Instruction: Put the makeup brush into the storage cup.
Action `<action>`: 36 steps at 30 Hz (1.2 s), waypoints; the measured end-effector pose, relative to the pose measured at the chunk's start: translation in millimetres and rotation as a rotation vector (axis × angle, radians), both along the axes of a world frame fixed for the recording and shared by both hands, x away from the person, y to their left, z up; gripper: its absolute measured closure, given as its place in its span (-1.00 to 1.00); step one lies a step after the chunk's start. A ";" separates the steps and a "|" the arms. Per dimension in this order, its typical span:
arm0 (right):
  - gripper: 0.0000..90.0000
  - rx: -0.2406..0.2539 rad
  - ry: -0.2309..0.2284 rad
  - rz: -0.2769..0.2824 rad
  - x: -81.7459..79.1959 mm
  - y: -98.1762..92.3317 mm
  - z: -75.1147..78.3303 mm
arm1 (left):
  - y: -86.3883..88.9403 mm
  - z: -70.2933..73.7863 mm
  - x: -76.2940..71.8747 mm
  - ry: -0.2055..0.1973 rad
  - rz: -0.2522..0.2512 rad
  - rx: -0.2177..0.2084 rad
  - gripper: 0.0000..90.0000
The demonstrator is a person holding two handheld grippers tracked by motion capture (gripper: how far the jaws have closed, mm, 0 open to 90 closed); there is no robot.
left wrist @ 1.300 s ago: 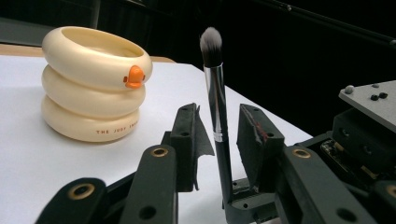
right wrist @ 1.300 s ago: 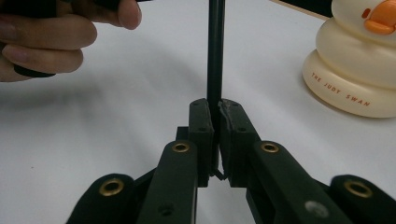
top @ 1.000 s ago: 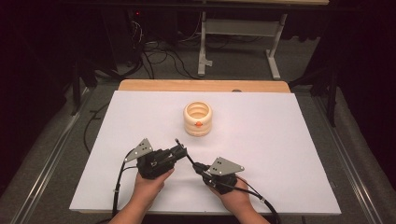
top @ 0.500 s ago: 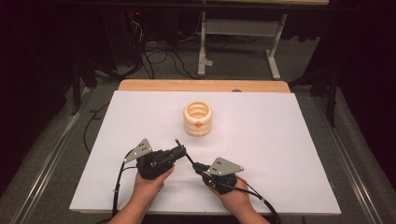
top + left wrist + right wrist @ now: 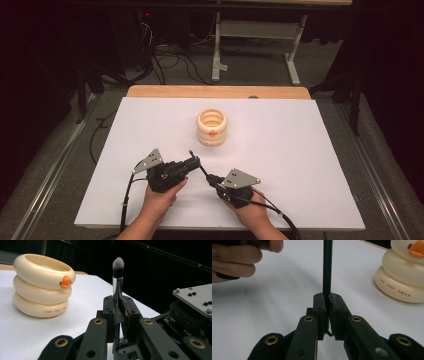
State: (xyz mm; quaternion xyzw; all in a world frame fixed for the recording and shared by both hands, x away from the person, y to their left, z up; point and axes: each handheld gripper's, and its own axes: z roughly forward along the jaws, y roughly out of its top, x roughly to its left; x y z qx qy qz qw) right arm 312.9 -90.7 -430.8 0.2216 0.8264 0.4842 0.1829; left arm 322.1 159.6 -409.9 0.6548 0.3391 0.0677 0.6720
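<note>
The white surface [image 5: 310, 165] fills the middle of the high view, and a cream holder [image 5: 211, 127], made like three stacked rings with a small orange beak, stands a little above the centre. Lower in the frame, the left tongs [image 5: 192, 161] and the right tongs [image 5: 209, 177] meet near the bottom centre, with a makeup brush [image 5: 198, 163] running between them.

In the left gripper view the left tongs [image 5: 119, 312] have just been closing, and now they pinch the silver ferrule of the brush [image 5: 117, 275], below its bristles. In the right gripper view the right tongs [image 5: 327, 312] are pressed on the dark handle of the brush [image 5: 327, 265].

I judge that the work is in an early or middle stage: the brush is lifted and both tongs hold it, so a handover seems to be in progress. It is not in the holder yet; carrying it there and dropping it in remains.

The brush is slim, with a black handle, a shiny metal collar and a soft tip, dark with pale ends.
</note>
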 end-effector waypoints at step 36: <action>0.47 0.010 0.030 0.000 1.1 -2.1 -0.1 | 1.9 2.1 -1.8 -0.028 0.013 0.016 0.85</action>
